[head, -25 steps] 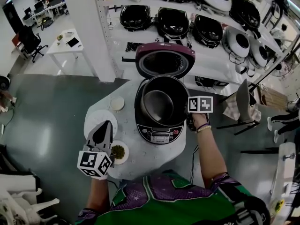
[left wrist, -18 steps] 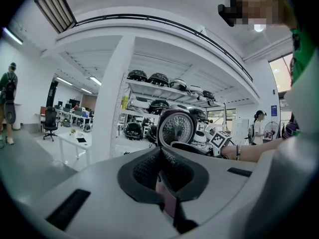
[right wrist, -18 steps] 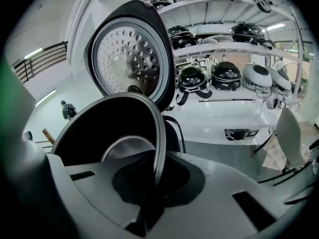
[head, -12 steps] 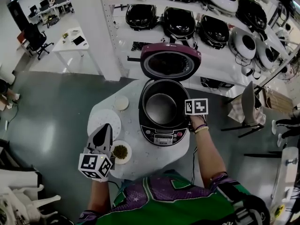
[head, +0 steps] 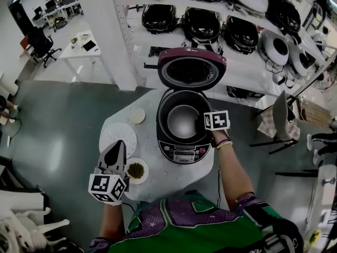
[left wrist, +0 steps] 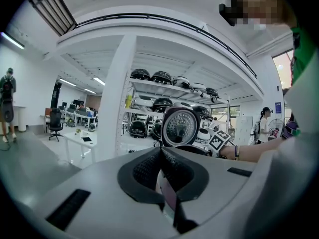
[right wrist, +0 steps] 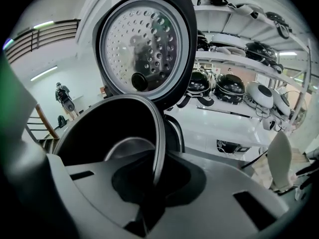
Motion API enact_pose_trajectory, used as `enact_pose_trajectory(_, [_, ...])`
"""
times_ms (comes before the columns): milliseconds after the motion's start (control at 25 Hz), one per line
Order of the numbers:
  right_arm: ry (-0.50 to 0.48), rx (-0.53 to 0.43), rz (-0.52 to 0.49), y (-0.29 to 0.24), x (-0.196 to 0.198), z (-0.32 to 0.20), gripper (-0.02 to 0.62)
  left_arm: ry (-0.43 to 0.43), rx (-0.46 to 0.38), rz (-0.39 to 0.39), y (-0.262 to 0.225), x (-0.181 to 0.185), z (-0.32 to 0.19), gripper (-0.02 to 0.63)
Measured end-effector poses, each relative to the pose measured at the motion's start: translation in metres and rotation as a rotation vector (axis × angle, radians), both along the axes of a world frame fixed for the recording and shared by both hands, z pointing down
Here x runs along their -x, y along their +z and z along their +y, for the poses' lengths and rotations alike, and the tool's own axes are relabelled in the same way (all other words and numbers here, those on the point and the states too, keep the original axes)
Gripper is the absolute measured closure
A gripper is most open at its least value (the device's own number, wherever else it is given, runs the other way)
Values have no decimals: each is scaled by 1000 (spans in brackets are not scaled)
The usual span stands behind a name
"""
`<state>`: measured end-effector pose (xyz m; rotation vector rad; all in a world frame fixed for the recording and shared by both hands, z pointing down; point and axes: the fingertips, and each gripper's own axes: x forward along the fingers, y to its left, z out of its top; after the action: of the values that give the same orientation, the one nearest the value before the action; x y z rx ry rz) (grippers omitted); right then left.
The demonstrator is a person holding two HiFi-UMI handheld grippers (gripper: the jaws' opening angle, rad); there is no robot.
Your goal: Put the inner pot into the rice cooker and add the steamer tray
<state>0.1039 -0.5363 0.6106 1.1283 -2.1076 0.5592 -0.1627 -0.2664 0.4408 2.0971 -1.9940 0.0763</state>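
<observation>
Behind everything I see a rack (head: pixel 231 46) full of other cookers. In front of it is the round white table (head: pixel 148 153). The cooker (head: pixel 181 153) stands on the table's right half, and its lid (head: pixel 191 70) is swung up and back, with the perforated inner plate facing me. The pot (head: pixel 183 121) is down inside the cooker, its bright bottom showing (I cannot tell whether it is fully seated). The tray (head: pixel 118 137), a flat white perforated disc, lies on the table well to the left of the cooker, apart from it. My right gripper (right wrist: pixel 153 177) reaches over the cooker's right side and points steeply down. Its jaws are pinched on the pot's rim, which runs up between them in the right gripper view. My left gripper (head: pixel 120 143) hangs over the table's left side with its tips at the tray's near edge. Its jaws are pressed together with nothing between them. A dish (head: pixel 136 171) holding something dark green sits just right of the left gripper. A small disc (head: pixel 137 116) lies beyond the tray, near the cooker's left flank.
</observation>
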Motion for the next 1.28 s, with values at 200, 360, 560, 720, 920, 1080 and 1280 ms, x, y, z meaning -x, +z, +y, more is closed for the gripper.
enact_pose_trajectory(200, [-44,-30,63,1,3,3,560,4,6,-2,3,-1,1,586])
enact_pose_trajectory(360, [-95,-75,137,0,3,4,551,10,11,-12,2,-7,-1,586])
enact_pose_trajectory(560, [-105,-117,158,0,5,3,540,6,10,-47,-1,-8,-1,586])
enact_pose_trajectory(720, [-114,-179,193,-3,-1,2,491,11,16,-57,0,-10,1,586])
enact_pose_trajectory(920, [-78,-156,88,-2,-11,8,456,8,22,-52,3,-10,4,586])
enact_pose_trajectory(1080, [-65,-166,27,-12,-16,11,426,4,25,-48,0,-9,4,586])
enact_pose_trajectory(1280, [-58,-182,-12,-18,-22,18,417,2,34,-63,-7,-9,7,586])
